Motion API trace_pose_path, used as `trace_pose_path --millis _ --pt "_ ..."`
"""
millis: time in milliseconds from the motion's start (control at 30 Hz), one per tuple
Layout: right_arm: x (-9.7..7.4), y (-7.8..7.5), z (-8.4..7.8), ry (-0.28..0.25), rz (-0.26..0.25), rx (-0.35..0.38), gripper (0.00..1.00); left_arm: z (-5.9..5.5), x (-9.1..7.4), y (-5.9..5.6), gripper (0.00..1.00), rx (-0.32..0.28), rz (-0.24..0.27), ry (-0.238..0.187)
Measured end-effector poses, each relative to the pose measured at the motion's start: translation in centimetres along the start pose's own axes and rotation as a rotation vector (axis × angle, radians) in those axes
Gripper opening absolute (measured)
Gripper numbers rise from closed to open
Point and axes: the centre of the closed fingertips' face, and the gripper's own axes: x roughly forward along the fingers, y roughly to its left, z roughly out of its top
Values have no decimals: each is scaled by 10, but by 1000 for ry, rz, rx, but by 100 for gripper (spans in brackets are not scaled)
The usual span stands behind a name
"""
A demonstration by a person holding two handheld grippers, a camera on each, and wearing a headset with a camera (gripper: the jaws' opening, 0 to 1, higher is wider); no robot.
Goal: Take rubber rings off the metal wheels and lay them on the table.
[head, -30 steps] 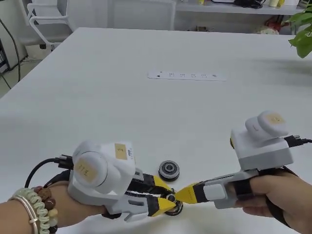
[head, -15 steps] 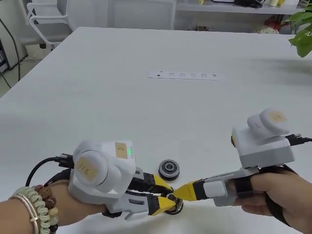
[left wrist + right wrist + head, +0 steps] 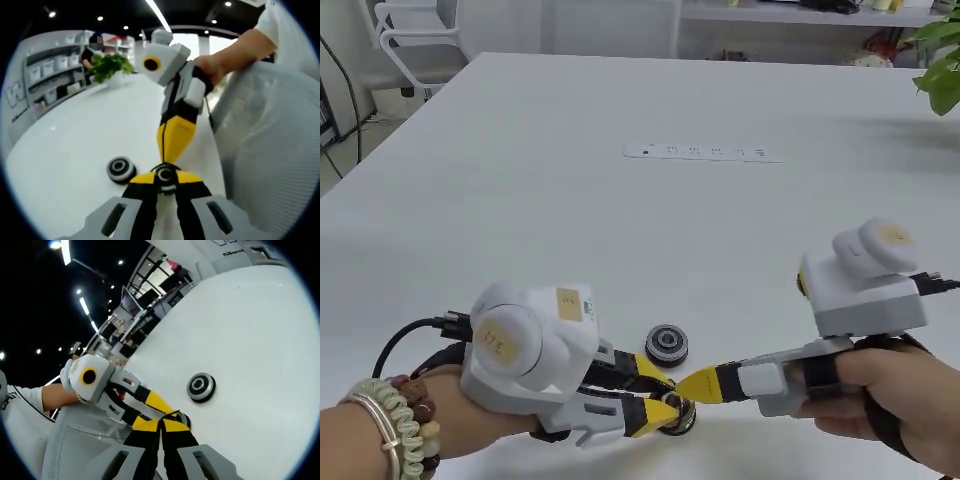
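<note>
Clamped on a metal wheel (image 3: 165,175) with the left gripper (image 3: 670,410); pinched at its rim with the right gripper (image 3: 686,388), jaws drawn together; just beside, on the surface (image 3: 620,230), a second wheel (image 3: 666,345).

A wheel (image 3: 666,344) lies loose on the counter (image 3: 520,150). Just in front of it sits a second wheel (image 3: 682,420), between the left tongs (image 3: 670,402), which reach in from the loose wheel's front left. The right tongs (image 3: 685,388) reach in from its front right. A power strip (image 3: 702,154) lies well behind it.
</note>
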Motion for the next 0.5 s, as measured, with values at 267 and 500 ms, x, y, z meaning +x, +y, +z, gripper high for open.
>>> trace_pose_path --millis 267,500 --pt "-1 -12 -3 9 -54 11 0 0 0 -1 14 19 5 3" --pt "-1 -13 -5 17 -56 19 0 1 0 -1 14 15 5 13"
